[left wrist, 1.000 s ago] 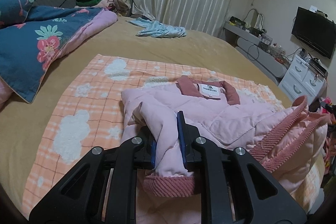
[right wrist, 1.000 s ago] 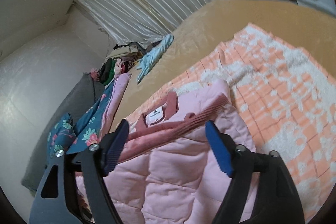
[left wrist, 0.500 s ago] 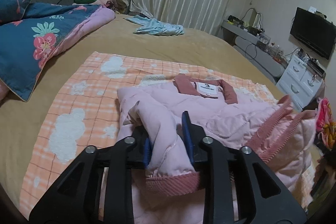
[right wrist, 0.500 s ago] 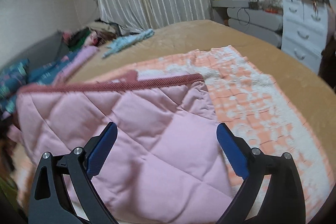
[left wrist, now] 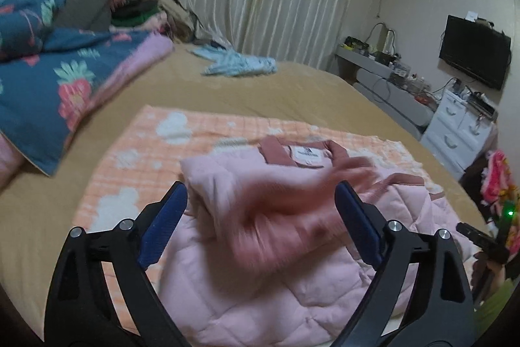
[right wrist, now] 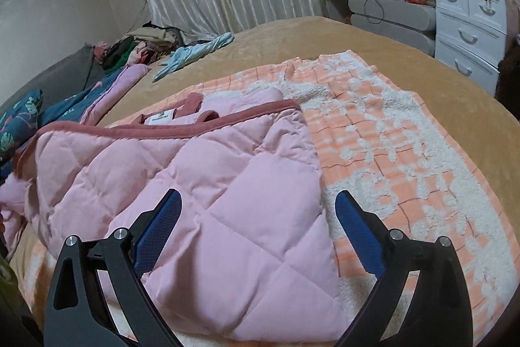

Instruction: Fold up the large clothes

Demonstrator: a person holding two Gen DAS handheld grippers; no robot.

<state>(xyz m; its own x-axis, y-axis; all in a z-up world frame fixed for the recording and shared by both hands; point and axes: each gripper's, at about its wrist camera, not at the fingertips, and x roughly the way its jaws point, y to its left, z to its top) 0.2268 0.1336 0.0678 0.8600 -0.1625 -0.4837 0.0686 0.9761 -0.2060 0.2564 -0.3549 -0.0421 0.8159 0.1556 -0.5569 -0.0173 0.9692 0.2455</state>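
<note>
One pink quilted jacket [right wrist: 208, 204], lying on one orange-and-white checked blanket [right wrist: 406, 152] spread over the tan bed [right wrist: 325, 34]; bottom hem folded up toward the collar. My left gripper [left wrist: 260, 217] jaws have just been opening, now wide, nothing pinched; the sleeve [left wrist: 279, 210] is a blurred streak between them, not pressed by either pad. My right gripper [right wrist: 256, 226] also spread wide, jacket panel under and between the fingers, no grip. Around: one light-blue garment [left wrist: 237, 62] further up the bed, one floral duvet [left wrist: 58, 86] on the left, one clothes pile [right wrist: 143, 46] by the curtains, one white drawer unit [right wrist: 468, 31], one TV [left wrist: 474, 56]. Nothing blocks the jacket.
</note>
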